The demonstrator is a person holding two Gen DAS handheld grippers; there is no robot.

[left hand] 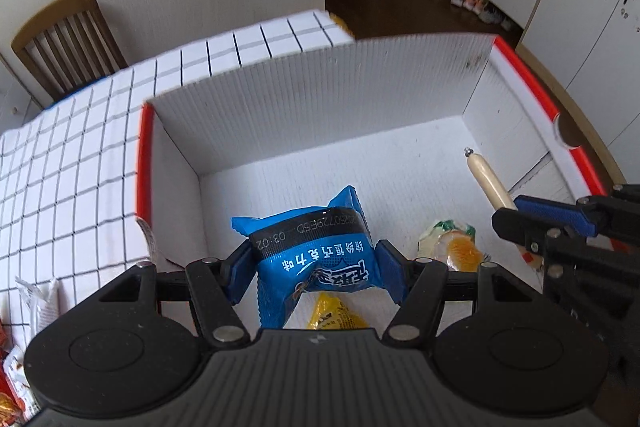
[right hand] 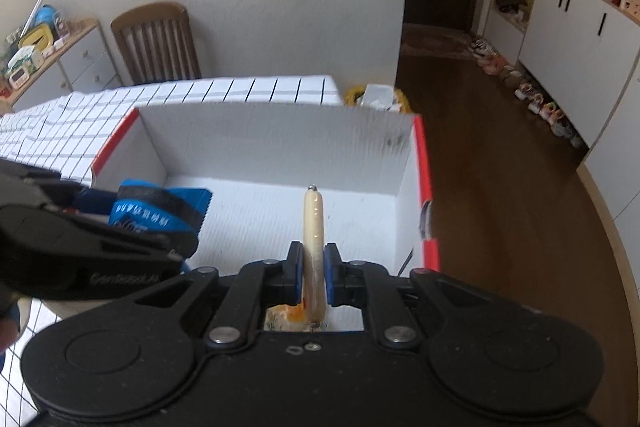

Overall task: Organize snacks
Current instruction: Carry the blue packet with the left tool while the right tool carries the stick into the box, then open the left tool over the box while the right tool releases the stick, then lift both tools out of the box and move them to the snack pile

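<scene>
Left wrist view: left gripper (left hand: pixel 313 269) clamps a blue snack packet (left hand: pixel 310 251) above the white box (left hand: pixel 360 83). Right gripper (right hand: pixel 313 277) pinches a sausage stick (right hand: pixel 313 223) over the same box on the counter (left hand: pixel 68 155).

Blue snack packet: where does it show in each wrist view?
Left wrist: blue snack packet bottom centre, gripped by the left gripper.
Right wrist: blue snack packet at left edge, mid-height.
Shared landmark: white box with red edges.
</scene>
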